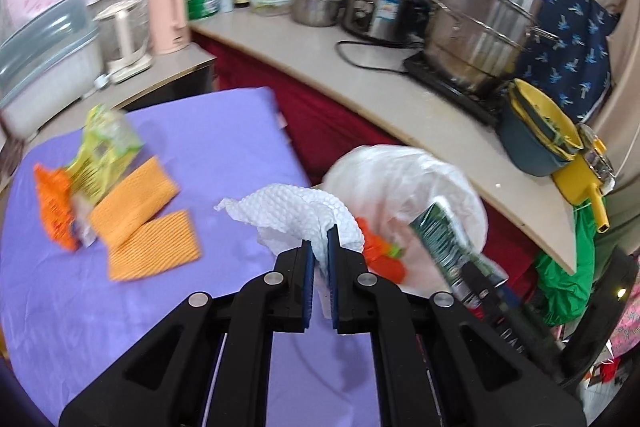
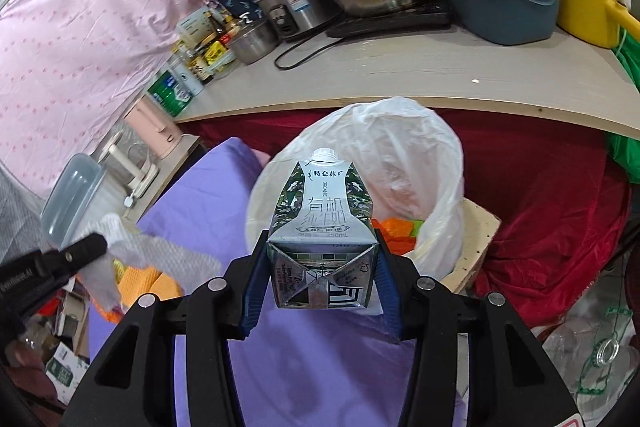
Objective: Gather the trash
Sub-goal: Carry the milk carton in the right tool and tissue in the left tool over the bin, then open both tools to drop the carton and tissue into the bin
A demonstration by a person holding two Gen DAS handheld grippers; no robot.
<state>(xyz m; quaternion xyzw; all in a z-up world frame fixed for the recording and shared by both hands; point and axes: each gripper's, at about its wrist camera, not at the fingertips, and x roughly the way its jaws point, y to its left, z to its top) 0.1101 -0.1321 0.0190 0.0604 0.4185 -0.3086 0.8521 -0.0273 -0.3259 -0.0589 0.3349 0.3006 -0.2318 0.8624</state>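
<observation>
My left gripper (image 1: 320,239) is shut on a crumpled white paper towel (image 1: 292,215) above the purple table (image 1: 120,307), just left of the bin lined with a white plastic bag (image 1: 404,179). My right gripper (image 2: 320,251) is shut on a green-and-white milk carton (image 2: 322,223), held over the near rim of the bag (image 2: 400,155); the carton also shows in the left wrist view (image 1: 444,239). Orange trash (image 2: 400,231) lies inside the bag. On the table lie a yellow-green wrapper (image 1: 104,151), orange cloths (image 1: 140,215) and an orange item (image 1: 52,207).
A counter (image 1: 400,99) behind the bin carries steel pots (image 1: 484,27), a rice cooker (image 1: 380,7), bottles, a pink kettle (image 1: 168,19) and yellow and blue basins (image 1: 540,135). A red cloth (image 2: 560,207) hangs below it. Clutter and plastic bottles (image 2: 600,347) lie on the floor at right.
</observation>
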